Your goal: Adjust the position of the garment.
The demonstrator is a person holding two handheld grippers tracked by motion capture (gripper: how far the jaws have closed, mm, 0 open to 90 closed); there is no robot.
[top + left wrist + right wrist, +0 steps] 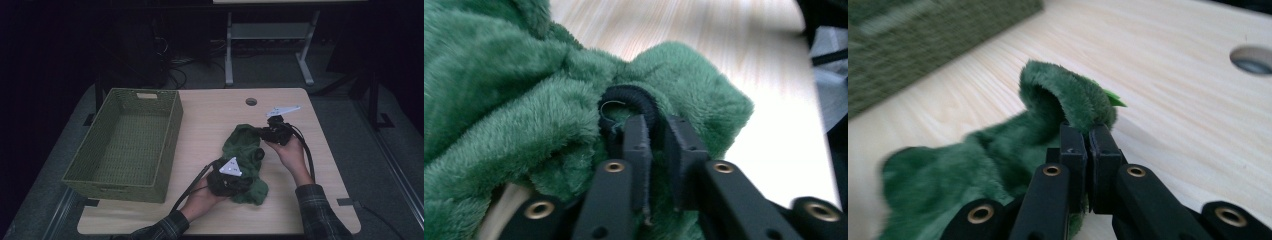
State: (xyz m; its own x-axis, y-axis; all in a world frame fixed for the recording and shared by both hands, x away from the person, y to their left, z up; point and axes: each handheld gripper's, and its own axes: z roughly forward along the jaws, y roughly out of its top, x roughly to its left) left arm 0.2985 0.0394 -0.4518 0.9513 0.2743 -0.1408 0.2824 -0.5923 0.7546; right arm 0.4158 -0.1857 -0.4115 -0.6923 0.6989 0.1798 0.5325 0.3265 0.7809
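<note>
A green fleecy cloth [243, 161] lies crumpled on the wooden table [210, 120] in the high view. My left gripper [231, 181] holds its near end. In the left gripper view the jaws [657, 131] are shut on a black band [634, 100] sewn into the green cloth [509, 100]. My right gripper [270, 132] is at the cloth's far right edge. Its jaws [1087, 137] are shut on a raised fold of the green cloth [1068, 97], which stands up off the table.
A green woven basket [131, 142] stands open at the left of the table. A round cable hole [251, 101] sits near the far edge. Cables trail from both grippers toward the near edge. A metal table frame [270, 45] stands beyond on the floor.
</note>
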